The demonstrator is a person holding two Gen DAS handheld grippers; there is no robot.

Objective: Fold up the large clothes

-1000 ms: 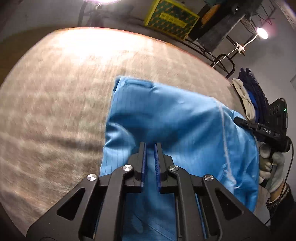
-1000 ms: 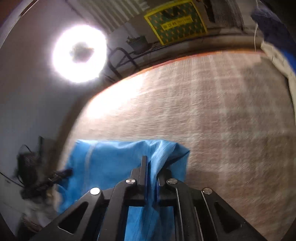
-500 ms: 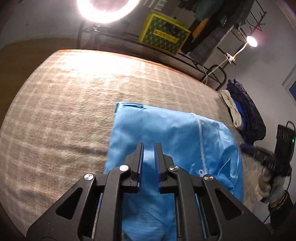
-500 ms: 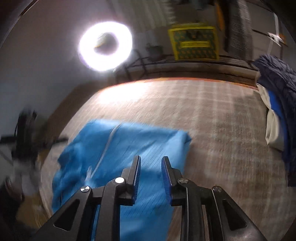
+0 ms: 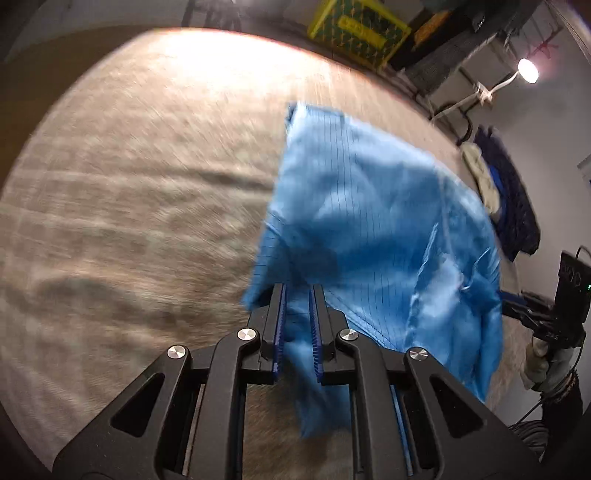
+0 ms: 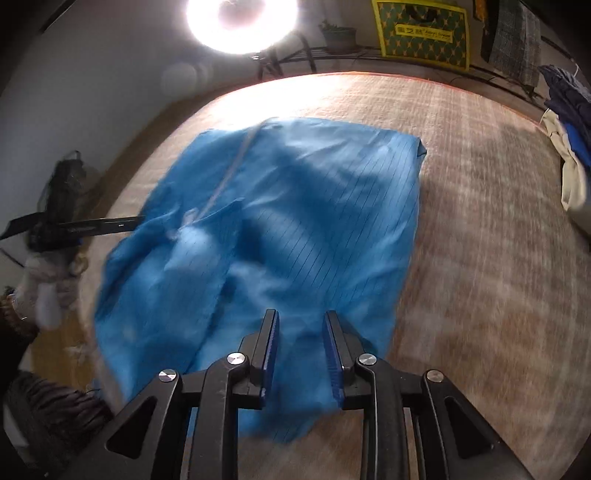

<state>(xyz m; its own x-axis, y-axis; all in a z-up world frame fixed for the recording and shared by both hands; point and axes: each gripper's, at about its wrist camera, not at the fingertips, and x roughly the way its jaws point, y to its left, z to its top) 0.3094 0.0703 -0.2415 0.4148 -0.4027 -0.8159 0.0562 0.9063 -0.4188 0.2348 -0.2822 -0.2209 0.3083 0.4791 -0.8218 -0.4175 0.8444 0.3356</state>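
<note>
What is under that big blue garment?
The blue garment lies on a beige woven mat, which shows all around it. Anything else beneath the cloth is covered from view.

— Any writing you can read?
— Hardly. The yellow-and-green box by the far wall carries a yellow label with dark characters — too small and blurred to make out.
— And in the left wrist view?
— The same box, its label just as blurred.
</note>
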